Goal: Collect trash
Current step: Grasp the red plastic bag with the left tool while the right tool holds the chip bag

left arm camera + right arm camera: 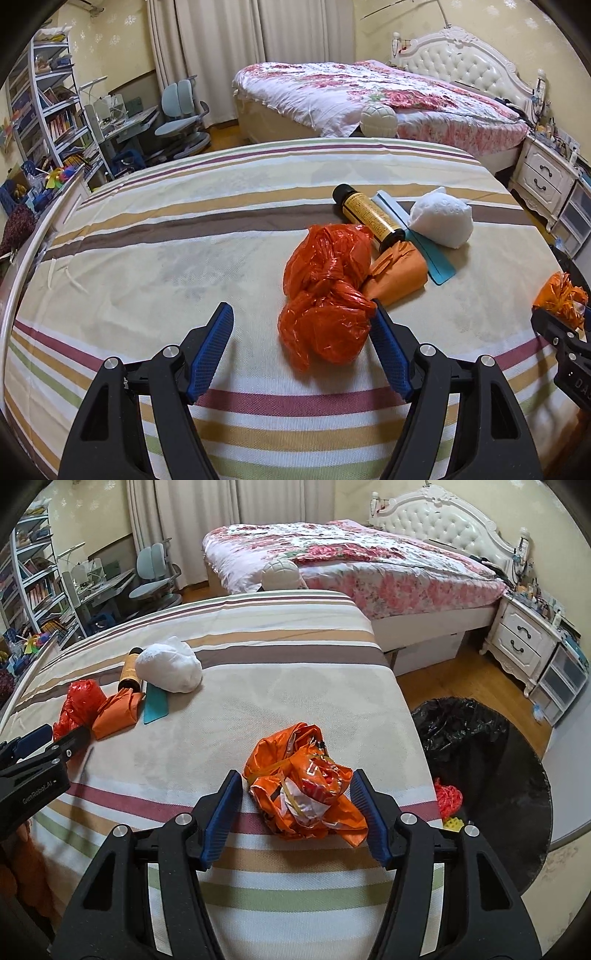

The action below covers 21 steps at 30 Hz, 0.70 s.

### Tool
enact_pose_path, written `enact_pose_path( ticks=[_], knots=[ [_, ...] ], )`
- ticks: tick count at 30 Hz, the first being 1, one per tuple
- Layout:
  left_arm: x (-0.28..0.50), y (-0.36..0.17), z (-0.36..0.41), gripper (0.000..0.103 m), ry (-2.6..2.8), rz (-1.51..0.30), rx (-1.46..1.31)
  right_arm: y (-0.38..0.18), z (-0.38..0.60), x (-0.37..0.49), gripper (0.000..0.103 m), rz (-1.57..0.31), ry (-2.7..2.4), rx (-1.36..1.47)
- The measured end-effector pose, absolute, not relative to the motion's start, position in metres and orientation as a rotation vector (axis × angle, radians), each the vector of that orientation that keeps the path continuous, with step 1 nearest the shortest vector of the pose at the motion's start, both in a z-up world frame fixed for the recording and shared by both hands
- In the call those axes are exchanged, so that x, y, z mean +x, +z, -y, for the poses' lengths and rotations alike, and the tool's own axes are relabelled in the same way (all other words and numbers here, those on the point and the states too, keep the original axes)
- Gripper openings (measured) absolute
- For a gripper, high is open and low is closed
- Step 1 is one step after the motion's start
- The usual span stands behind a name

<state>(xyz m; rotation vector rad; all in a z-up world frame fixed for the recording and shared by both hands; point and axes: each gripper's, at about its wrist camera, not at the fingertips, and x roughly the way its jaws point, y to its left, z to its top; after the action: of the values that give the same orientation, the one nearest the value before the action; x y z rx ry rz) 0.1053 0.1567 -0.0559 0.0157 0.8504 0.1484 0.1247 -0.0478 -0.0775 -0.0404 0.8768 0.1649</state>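
**Two wrappers, two sets of fingers, each already lined up**

I have the right gripper spread wide with a crumpled orange snack wrapper sitting between its blue fingers, near the right-hand edge of the striped bed sheet. Nothing is clamped yet; the wrapper seems to touch the right finger and stands apart from the left one. Its bulk runs roughly along my line of approach, so I judge a straight close should catch it across its narrow side.

The left gripper is just as wide open and empty. The crumpled red plastic bag lies ahead and off-centre, pressed against the right finger, with bare sheet before the left finger. I would nudge right before closing.

Beyond the bag lie a folded orange paper packet, a dark bottle with a yellow label, a teal card strip and a white wadded bag.

The black-lined trash bin stands on the floor just beside the bed's right edge, nearer my right gripper.
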Motion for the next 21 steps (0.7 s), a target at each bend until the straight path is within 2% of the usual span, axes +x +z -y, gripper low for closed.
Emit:
enact_pose_path(
  ticks=[3,5,7,21],
  knots=[
    [0.106,-0.059,-0.157,0.050,0.136,-0.871,0.005,-0.077,0.048,0.125,0.060,-0.877,0.163,-0.042],
    [0.105,-0.060,-0.158,0.036,0.125,-0.877,-0.002,-0.077,0.048,0.125,0.060,-0.876,0.163,-0.041],
    [0.103,-0.060,-0.159,0.031,0.114,-0.874,-0.007,-0.077,0.047,0.125,0.060,-0.876,0.163,-0.042],
    [0.085,-0.054,-0.161,0.028,0.101,-0.849,-0.036,-0.075,0.047,0.122,0.054,-0.870,0.154,-0.049]
  ],
)
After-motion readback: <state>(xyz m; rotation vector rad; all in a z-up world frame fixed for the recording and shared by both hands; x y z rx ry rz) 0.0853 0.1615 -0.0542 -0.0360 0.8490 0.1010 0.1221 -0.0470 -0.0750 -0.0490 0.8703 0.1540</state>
